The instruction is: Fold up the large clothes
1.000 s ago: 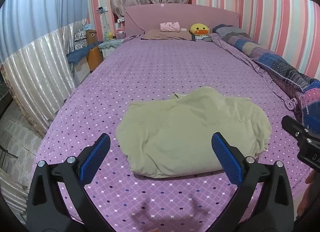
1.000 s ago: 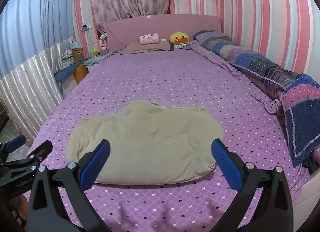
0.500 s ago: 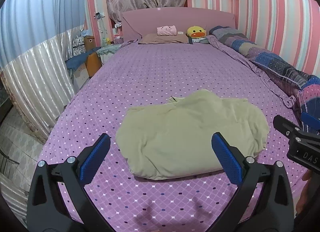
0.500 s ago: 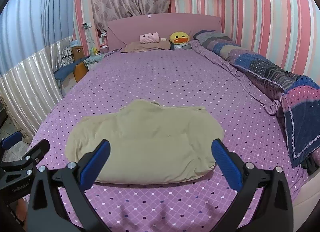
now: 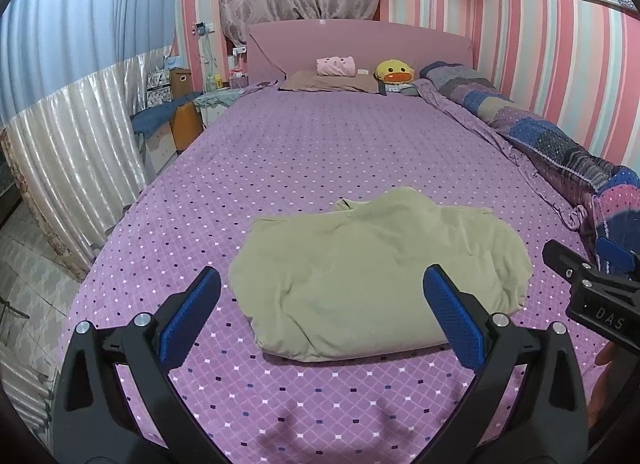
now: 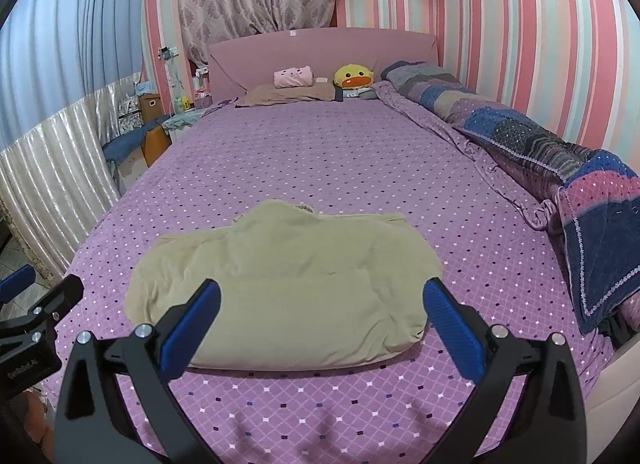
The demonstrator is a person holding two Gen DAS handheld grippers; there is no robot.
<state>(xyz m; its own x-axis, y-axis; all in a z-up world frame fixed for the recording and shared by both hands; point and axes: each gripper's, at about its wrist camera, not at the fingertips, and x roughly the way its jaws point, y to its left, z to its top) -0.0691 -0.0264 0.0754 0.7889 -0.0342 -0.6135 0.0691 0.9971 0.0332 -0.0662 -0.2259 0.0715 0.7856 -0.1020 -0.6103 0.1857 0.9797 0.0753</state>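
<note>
A beige garment (image 5: pixel 376 264) lies folded into a thick rectangle on the purple dotted bedspread (image 5: pixel 320 152), near the foot of the bed. It also fills the middle of the right wrist view as the same beige garment (image 6: pixel 288 280). My left gripper (image 5: pixel 320 304) hangs open above the bed in front of the garment's near edge, holding nothing. My right gripper (image 6: pixel 320 308) is open too, just short of that near edge. The right gripper's body shows at the right edge of the left wrist view, and the left gripper's body at the left edge of the right wrist view.
A patchwork quilt (image 6: pixel 560 168) is rolled along the bed's right side. A brown pillow (image 5: pixel 332 82), a pink cushion (image 5: pixel 336 66) and a yellow duck toy (image 5: pixel 394 72) lie by the pink headboard (image 5: pixel 360 44). Bedside furniture (image 5: pixel 176 124) and curtains stand left.
Both grippers have drawn back and risen slightly, so the garment sits a little farther away. The garment has not moved, and both grippers stay open.
</note>
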